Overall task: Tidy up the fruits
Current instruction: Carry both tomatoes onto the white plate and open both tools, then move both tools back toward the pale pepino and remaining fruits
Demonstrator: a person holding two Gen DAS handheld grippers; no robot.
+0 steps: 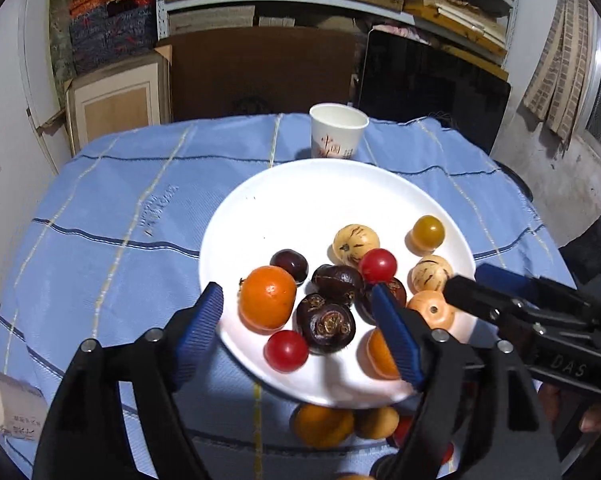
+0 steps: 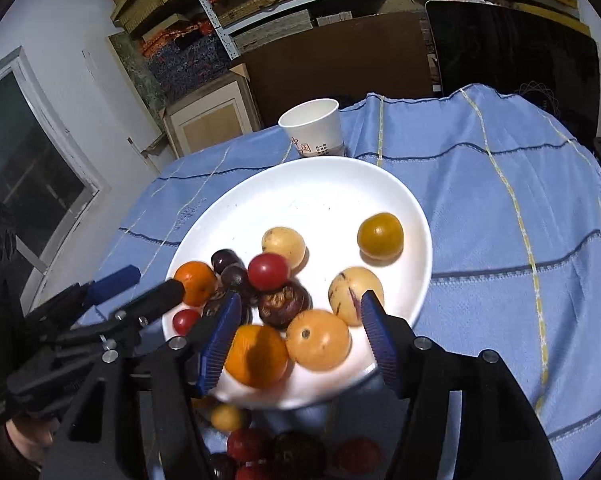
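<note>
A white plate (image 1: 300, 200) on the blue cloth holds several fruits: an orange (image 1: 267, 297), dark water chestnuts (image 1: 326, 322), red cherry tomatoes (image 1: 286, 351), pale yellow fruits (image 1: 355, 243) and a yellow tomato (image 1: 428, 233). My left gripper (image 1: 300, 336) is open above the plate's near edge, its fingers either side of the dark fruits. My right gripper (image 2: 296, 340) is open over the near rim (image 2: 400, 308), with two orange fruits (image 2: 318, 345) between its fingers. It also shows in the left wrist view (image 1: 466, 284). More fruits (image 2: 256, 446) lie on the cloth below the plate.
A white paper cup (image 1: 337, 131) stands behind the plate on the blue checked tablecloth (image 1: 112, 216). Shelves with boxes, a brown board and a dark screen (image 1: 428, 80) stand behind the table. A pale bottle (image 1: 8, 404) lies at the left edge.
</note>
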